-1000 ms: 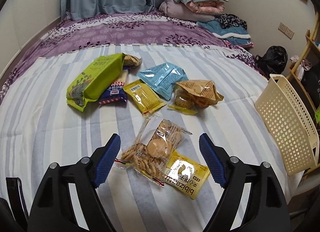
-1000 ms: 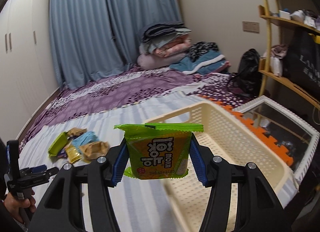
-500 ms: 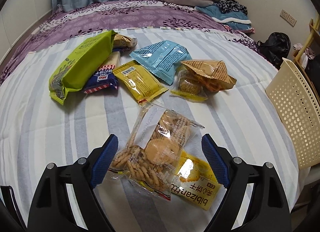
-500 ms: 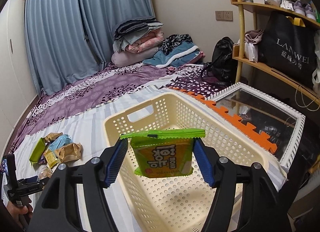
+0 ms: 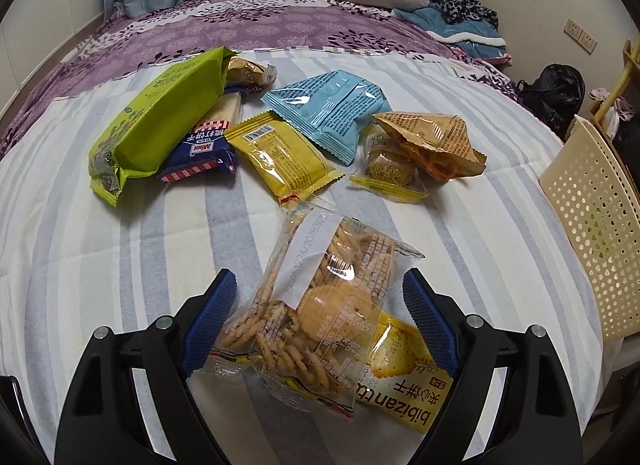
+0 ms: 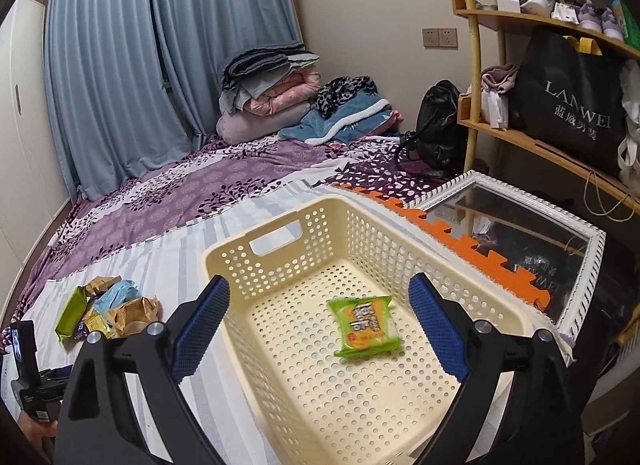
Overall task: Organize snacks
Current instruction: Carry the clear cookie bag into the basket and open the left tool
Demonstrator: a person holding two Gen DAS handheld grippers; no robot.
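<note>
Pkt (image 6: pixel 365 325) in basket (image 6: pixel 280 225), snacks (image 6: pixel 108 307) left

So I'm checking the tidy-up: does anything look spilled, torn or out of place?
Nothing stands out. One green packet lies flat in the cream basket; the other packets sit sealed in a loose pile on the striped sheet, with the clear biscuit bag overlapping a yellow packet.

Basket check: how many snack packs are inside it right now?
1. A green-and-orange pack lies flat on the floor of the cream basket, toward its right side. The near end is partly hidden by the right gripper, whose jaws are opening with nothing between them.
</note>
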